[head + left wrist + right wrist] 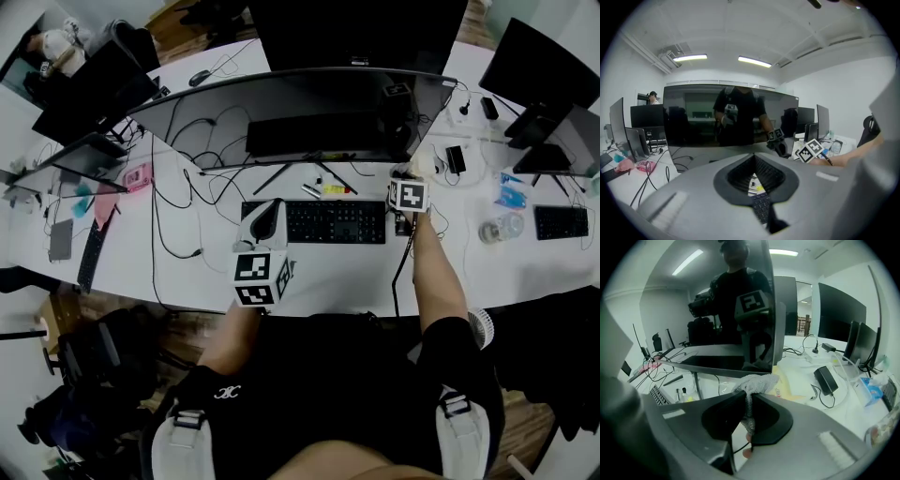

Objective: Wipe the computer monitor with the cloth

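The wide curved monitor [300, 112] stands dark at the middle of the white desk [197, 272]. My right gripper [411, 184] is shut on a grey-white cloth [424, 164] at the monitor's lower right corner. In the right gripper view the cloth [752, 383] bunches out above the closed jaws of the right gripper [749, 397], just short of the screen's edge [754, 310]. My left gripper [265, 216] hovers over the left end of the black keyboard [333, 222], away from the screen. In its own view the left gripper [754, 157] is shut with nothing held, facing the monitor [693, 126].
Loose cables [183, 202] trail across the desk left of the keyboard, near a pink item [138, 175]. A black adapter [825, 378], a clear bottle [497, 228] and a second keyboard [561, 222] lie to the right. Other monitors [89, 89] ring the desk.
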`<state>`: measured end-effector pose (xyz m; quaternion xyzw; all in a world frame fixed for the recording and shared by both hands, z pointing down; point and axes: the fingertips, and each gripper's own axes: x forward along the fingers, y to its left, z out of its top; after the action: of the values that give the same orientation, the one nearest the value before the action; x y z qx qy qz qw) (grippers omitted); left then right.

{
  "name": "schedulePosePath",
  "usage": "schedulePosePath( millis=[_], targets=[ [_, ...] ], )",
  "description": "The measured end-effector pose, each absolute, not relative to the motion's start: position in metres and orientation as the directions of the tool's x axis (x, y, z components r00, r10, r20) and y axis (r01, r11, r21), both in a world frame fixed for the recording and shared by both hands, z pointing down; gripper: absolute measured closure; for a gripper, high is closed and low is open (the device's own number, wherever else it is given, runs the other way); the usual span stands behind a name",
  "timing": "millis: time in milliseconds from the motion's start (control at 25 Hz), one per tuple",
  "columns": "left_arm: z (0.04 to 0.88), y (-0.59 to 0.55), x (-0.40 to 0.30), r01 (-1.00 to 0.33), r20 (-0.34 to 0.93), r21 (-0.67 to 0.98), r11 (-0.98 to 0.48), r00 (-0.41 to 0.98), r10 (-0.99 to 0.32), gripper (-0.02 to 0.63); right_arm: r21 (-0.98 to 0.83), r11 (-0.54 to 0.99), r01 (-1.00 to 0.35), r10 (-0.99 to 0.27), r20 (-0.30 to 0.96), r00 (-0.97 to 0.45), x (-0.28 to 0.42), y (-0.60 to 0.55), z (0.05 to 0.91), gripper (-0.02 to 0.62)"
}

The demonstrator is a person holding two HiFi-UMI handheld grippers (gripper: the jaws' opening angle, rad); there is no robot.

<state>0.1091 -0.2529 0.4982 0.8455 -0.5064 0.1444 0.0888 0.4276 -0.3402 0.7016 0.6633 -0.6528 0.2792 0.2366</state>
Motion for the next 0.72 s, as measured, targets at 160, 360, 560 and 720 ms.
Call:
schedulePosePath(
  millis=[160, 360, 560, 720],
  targets=[
    [0.496, -0.256, 0.090, -0.893, 0.325, 0.013, -0.451, 0.430, -0.842, 0.552, -0.053, -0.003, -0.999, -0.729, 0.683, -0.035, 0.399, -0.343, 0.705, 0.560],
    [0.493, -0.257, 0.064, -0.904, 0.314, 0.025, -0.427, 0.412, -0.855, 0.552, -0.051, 0.040, -0.998, -0.724, 0.687, -0.064, 0.360, -0.350, 0.702, 0.560],
    [0.492, -0.259, 0.027, -0.917, 0.307, 0.033, -0.397, 0.387, -0.869, 0.552, -0.027, 0.104, -0.994, -0.723, 0.685, -0.094, 0.313, -0.362, 0.700, 0.560],
    [0.492, -0.260, -0.013, -0.927, 0.304, 0.035, -0.373, 0.365, -0.880, 0.552, -0.007, 0.136, -0.991, -0.721, 0.685, -0.104, 0.274, -0.373, 0.698, 0.560]
  ],
)
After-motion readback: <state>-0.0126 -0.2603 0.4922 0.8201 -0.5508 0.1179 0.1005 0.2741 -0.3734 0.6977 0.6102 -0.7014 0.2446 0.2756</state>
